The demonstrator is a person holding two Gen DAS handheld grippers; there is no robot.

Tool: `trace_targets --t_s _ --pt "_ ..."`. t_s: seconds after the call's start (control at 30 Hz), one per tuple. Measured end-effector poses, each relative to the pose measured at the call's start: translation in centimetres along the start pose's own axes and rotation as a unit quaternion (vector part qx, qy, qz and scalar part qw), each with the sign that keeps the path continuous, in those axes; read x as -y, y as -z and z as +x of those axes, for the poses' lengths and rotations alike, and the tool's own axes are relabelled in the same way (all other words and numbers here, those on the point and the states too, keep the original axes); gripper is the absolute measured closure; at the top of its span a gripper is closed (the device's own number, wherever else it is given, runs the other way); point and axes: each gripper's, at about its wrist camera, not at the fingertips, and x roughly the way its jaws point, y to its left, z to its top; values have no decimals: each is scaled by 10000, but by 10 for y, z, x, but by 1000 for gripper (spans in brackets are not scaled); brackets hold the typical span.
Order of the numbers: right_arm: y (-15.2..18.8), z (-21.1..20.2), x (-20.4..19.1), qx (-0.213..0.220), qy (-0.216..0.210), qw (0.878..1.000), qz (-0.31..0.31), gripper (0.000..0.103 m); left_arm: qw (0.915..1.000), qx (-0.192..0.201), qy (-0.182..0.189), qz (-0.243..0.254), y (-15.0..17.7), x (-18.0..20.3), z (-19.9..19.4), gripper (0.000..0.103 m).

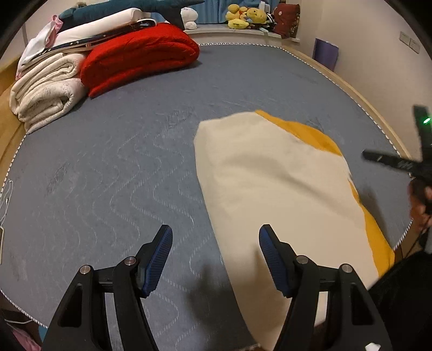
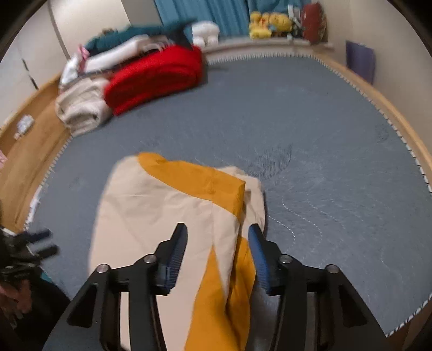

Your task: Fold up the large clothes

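Note:
A large cream and mustard-yellow garment [image 1: 270, 183] lies folded in a long shape on the blue-grey mattress [image 1: 108, 167]. My left gripper [image 1: 216, 229] hovers open above the garment's near left edge, with nothing between its blue pads. In the right wrist view the same garment [image 2: 162, 205] lies below my right gripper [image 2: 218, 227]. Its jaws stand apart over a mustard fold at the garment's right side, and the pads do not press on the cloth. The right gripper's dark body [image 1: 415, 162] shows blurred at the left wrist view's right edge.
A folded red blanket [image 1: 140, 59] and rolled cream towels [image 1: 46, 91] sit stacked at the mattress's far left, under white and teal bedding. Yellow plush toys [image 1: 243, 17] line the far ledge. A wooden bed frame [image 2: 24, 162] rims the mattress, and a purple box [image 1: 325, 52] leans against the wall.

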Motion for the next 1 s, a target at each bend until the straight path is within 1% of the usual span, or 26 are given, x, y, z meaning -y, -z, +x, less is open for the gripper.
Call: trace_targets --t_s 0.07,0.13,0.17,0.2,0.27,0.33,0.37,0.4,0.43,0.47,0.5,0.53,0.57,0.6,0.67,0.73,0.83,0.9,1.0 --pt "-4 36 11 -265 9 9995 178 53 10000 -31 13 -65 -10 -2 12 38" --pt "0 60 13 -599 43 9979 252 53 9999 -54 32 -80 -18 3 22 38" --pt "-4 75 11 -738 -59 9970 243 53 9999 -73 51 -53 -22 2 29 38" --pt "-6 83 8 -762 -110 9969 186 53 9999 -88 54 -31 -34 8 40 40" --pt "-9 98 6 -829 4 9966 37 53 9998 -139 118 -25 -40 10 54 41" --pt "-13 112 8 -893 -3 9960 55 53 9993 -171 338 -70 -46 12 66 45" --pt "-16 117 11 -876 -64 9960 185 54 9987 -190 468 -102 -49 12 74 47" --pt "-19 122 14 -849 -109 9959 282 63 9981 -212 566 -117 -52 13 81 53" --pt "-22 127 17 -854 -243 9952 402 73 9970 -270 711 -142 -56 13 93 60" --pt "-24 129 21 -834 -262 9949 502 94 9962 -339 780 -182 -59 12 103 64" --pt "-27 131 24 -802 -312 9944 606 97 9960 -405 756 -246 -61 11 114 66" --pt "-30 132 26 -737 -338 9941 717 99 9962 -423 687 -313 -65 8 128 66" --pt "-33 133 27 -688 -265 9945 744 101 9961 -420 687 -349 -69 6 138 66" --pt "-35 133 25 -617 -49 9954 726 101 9957 -420 725 -393 -71 5 145 64" --pt "-37 138 20 -601 254 9959 633 102 9940 -407 807 -617 -81 -3 166 62" --pt "-37 146 18 -652 526 9945 624 102 9928 -352 873 -735 -91 -7 179 61" --pt "-40 159 24 -858 659 9918 681 102 9918 -323 890 -859 -103 -12 200 61" --pt "-41 170 26 -995 725 9899 699 102 9902 -378 946 -952 -111 -16 213 60" --pt "-42 180 27 -1069 845 9886 646 101 9902 -466 907 -956 -123 -26 220 57"
